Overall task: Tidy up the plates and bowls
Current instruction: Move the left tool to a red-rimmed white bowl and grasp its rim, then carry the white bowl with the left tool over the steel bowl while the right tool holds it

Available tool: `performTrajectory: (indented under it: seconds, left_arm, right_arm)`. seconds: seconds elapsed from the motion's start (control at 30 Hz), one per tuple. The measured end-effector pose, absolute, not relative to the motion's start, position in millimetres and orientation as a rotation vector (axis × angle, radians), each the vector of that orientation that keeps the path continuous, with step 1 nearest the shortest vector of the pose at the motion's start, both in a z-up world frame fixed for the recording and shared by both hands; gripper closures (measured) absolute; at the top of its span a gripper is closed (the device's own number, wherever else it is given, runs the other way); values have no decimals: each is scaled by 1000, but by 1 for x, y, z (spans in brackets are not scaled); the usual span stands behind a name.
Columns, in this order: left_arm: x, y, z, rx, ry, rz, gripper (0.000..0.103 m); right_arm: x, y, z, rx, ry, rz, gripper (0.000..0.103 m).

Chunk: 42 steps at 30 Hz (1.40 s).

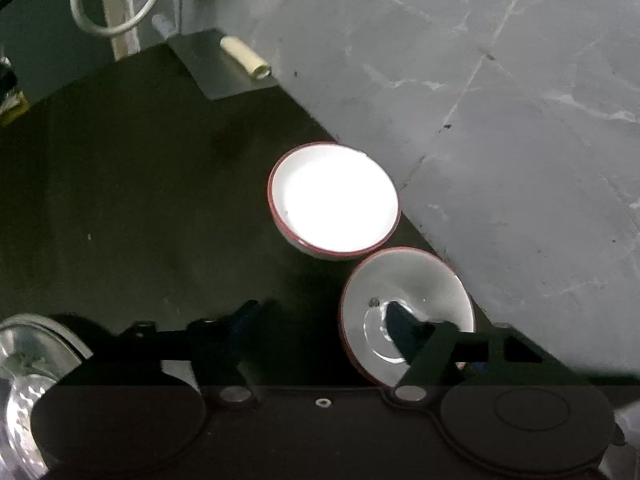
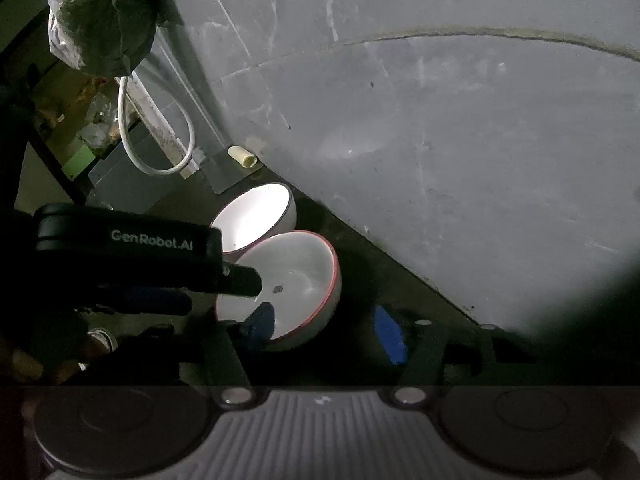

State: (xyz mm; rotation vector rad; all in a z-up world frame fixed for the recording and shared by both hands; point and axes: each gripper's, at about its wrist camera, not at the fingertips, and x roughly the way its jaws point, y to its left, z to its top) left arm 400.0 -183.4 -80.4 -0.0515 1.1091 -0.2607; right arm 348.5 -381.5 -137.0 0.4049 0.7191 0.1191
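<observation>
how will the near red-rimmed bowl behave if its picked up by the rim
The near bowl looks glazed and glossy, so it is probably stiff, slippery and breakable. Its rounded underside suggests it may rock. It seems to touch the far bowl, so lifting may nudge that.

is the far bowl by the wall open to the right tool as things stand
Probably not directly. The near bowl sits between the right tool and the far bowl, touching or overlapping its rim, and the left tool already reaches over the near bowl's rim. Coming from above looks freer.
</observation>
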Motion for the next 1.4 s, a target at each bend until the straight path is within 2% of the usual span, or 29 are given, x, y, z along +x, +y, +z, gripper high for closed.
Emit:
performTrajectory:
  seconds: [0.03, 0.1, 0.27, 0.33, 0.43, 0.57, 0.73, 1.03, 1.4]
  left_arm:
    - [400, -183, -82, -57, 1118, -261, 49]
    - [400, -183, -85, -68, 1132, -262, 58]
    - [392, -182, -90, -109, 1132, -306, 64]
    - [390, -182, -94, -110, 1141, -320, 75]
    - [386, -181, -96, -144, 1127, -340, 85]
    - [380, -181, -95, -157, 1118, -324, 86]
    - [362, -179, -90, -132, 1074, -335, 87]
    - [305, -144, -66, -223, 971, -378, 88]
    - [220, -84, -12, -304, 835, -412, 89]
  right_arm:
    - [350, -381, -137, 406, 720, 121, 48]
    - [351, -381, -137, 405, 721, 124, 53]
    - [354, -383, -136, 409, 729, 141, 63]
    - [354, -384, -136, 409, 732, 158, 68]
    - [355, -384, -135, 418, 742, 182, 71]
    - [357, -385, -135, 406, 752, 208, 71]
    - [350, -390, -135, 397, 762, 227, 80]
    - [303, -381, -119, 380, 699, 270, 80]
    - [222, -353, -64, 278, 580, 395, 80]
